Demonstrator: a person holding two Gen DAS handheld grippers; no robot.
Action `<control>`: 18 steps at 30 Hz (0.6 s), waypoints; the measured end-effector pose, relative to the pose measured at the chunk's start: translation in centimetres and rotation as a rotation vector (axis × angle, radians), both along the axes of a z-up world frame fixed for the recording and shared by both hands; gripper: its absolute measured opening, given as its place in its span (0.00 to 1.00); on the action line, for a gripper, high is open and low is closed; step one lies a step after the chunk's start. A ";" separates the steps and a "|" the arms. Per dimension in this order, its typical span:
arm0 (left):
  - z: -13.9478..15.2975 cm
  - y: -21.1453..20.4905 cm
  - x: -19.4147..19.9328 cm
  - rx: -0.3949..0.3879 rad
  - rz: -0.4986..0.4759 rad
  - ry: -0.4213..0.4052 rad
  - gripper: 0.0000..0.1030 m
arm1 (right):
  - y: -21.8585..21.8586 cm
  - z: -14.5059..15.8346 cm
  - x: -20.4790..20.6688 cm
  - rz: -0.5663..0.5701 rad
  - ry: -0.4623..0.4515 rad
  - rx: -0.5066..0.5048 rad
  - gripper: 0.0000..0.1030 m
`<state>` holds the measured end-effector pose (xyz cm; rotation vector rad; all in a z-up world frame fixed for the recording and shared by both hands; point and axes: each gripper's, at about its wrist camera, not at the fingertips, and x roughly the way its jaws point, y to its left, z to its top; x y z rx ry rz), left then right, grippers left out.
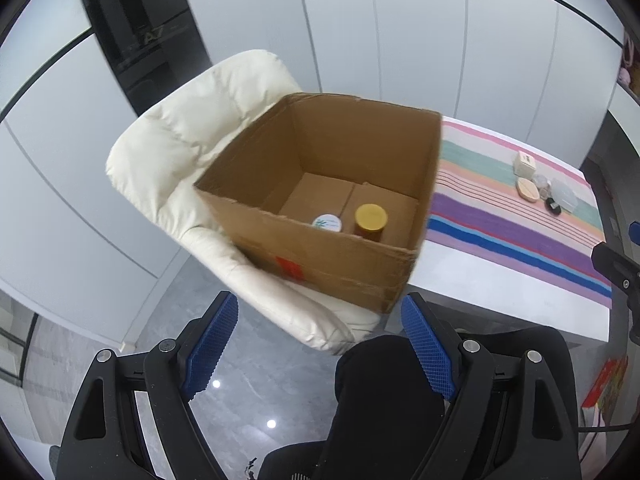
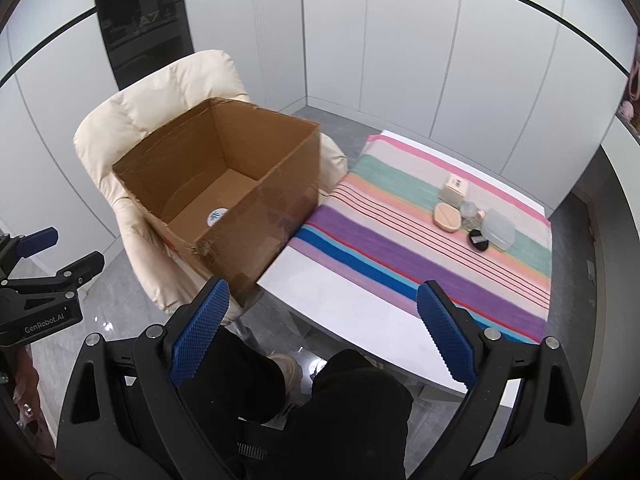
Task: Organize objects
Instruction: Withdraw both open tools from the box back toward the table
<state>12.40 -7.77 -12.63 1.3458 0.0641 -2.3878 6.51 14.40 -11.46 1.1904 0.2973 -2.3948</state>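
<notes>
Left wrist view: the left gripper (image 1: 320,344), jaws wide apart and holding nothing, hangs above a cardboard box (image 1: 320,256) resting on a cream chair (image 1: 172,152); only here are both a white-lidded jar (image 1: 327,223) and a yellow-lidded jar (image 1: 371,219) seen on the box floor. Right wrist view: the right gripper (image 2: 322,330), equally spread and empty, looks over the white table (image 2: 360,312) with its striped cloth (image 2: 400,216), where a small carton (image 2: 456,188), a peach oval case (image 2: 448,213), a clear plastic box (image 2: 498,232) and a black puff (image 2: 478,237) lie clustered, well apart from the box. This view hides the yellow-lidded jar behind the box wall but shows the cluster more plainly.
</notes>
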 end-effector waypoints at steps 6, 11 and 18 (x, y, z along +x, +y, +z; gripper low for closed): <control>-0.3 3.1 -1.9 0.002 -0.070 -0.010 0.82 | 3.5 -0.2 -0.6 -0.070 -0.006 0.005 0.94; -0.5 6.3 -3.9 0.006 -0.143 -0.011 0.82 | 7.1 -0.3 -0.9 -0.138 -0.008 0.014 0.94; -1.3 11.6 -6.3 0.037 -0.257 -0.031 0.82 | 13.8 -0.5 -1.2 -0.292 -0.024 0.006 0.94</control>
